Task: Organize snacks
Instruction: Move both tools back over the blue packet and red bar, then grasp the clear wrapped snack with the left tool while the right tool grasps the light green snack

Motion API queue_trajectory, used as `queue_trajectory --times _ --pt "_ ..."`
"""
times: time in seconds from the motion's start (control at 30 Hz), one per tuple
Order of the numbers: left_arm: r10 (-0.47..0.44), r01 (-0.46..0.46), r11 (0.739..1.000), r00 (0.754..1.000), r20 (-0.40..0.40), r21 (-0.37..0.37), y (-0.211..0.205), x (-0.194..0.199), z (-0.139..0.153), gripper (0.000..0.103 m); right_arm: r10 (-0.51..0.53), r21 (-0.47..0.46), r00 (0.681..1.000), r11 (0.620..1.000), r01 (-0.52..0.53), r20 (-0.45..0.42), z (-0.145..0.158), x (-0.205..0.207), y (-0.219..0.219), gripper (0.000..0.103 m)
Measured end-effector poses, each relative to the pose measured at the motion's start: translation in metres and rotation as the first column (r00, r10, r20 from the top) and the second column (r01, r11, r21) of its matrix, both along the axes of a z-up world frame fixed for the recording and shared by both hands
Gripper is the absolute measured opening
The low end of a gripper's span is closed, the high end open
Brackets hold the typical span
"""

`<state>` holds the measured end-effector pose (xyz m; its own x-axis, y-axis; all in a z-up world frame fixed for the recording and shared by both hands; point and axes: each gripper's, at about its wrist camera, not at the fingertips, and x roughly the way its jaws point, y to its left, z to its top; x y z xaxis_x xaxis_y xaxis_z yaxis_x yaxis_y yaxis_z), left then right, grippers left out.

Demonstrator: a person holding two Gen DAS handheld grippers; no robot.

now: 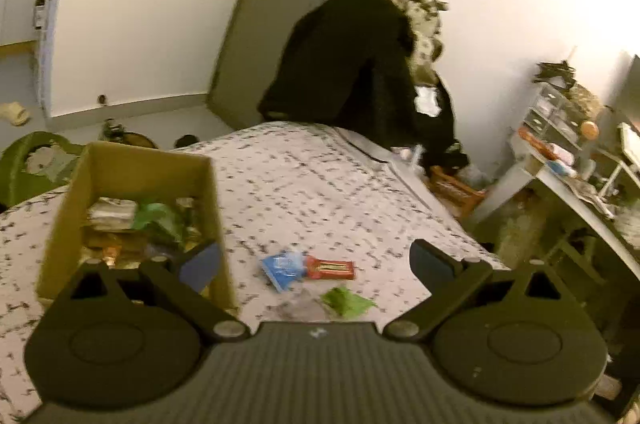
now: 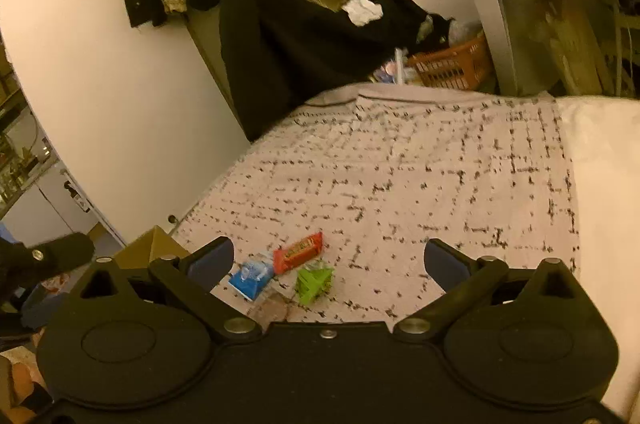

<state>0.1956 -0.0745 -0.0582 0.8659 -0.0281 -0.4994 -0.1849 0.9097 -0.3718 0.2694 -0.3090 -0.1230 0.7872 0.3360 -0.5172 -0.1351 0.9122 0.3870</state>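
Note:
Three snack packets lie together on the patterned bedspread [image 1: 320, 184]: a blue packet [image 1: 283, 267], a red bar [image 1: 330, 269] and a green packet [image 1: 346, 301]. A clear wrapper [image 1: 298, 308] lies beside them. An open cardboard box [image 1: 132, 160] with several snacks inside stands on the bed to the left. My left gripper [image 1: 316, 260] is open and empty, above the packets. In the right wrist view the blue packet [image 2: 251, 276], red bar [image 2: 299, 251] and green packet [image 2: 314, 281] lie between the jaws of my open, empty right gripper [image 2: 330, 260]. The box corner [image 2: 154, 244] shows at the left.
Dark coats [image 1: 344, 64] hang over a chair beyond the bed's far end. An orange basket [image 2: 452, 64] stands on the floor by a cluttered desk [image 1: 576, 180]. A green bag [image 1: 28, 160] sits on the floor at the left. The bed's right edge drops off near the desk.

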Motion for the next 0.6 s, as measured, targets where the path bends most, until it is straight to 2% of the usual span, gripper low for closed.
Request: queue_trajectory --times 0.1,0.23,0.4,0.6 --pt "0.001 -0.001 1.0 1.0 0.009 -0.011 -0.007 0.002 -0.004 0.096 0.021 0.029 1.0 0.999 -0.021 -0.013 -0.002 0.002 -0.001 0.092" --pt "-0.004 0.004 1.0 1.0 -0.005 -0.017 -0.014 0.012 -0.015 0.09 0.041 0.057 0.998 0.998 -0.039 -0.046 -0.007 0.007 -0.001 0.088" --pt "-0.004 0.004 1.0 0.999 -0.051 -0.01 -0.019 0.03 -0.035 0.064 0.047 0.144 0.991 0.989 -0.028 -0.125 -0.02 0.024 -0.005 0.079" --pt "-0.016 0.019 1.0 0.993 -0.113 0.024 -0.026 0.05 -0.064 0.062 0.065 0.212 0.972 0.977 -0.016 -0.225 -0.042 0.047 -0.002 0.076"
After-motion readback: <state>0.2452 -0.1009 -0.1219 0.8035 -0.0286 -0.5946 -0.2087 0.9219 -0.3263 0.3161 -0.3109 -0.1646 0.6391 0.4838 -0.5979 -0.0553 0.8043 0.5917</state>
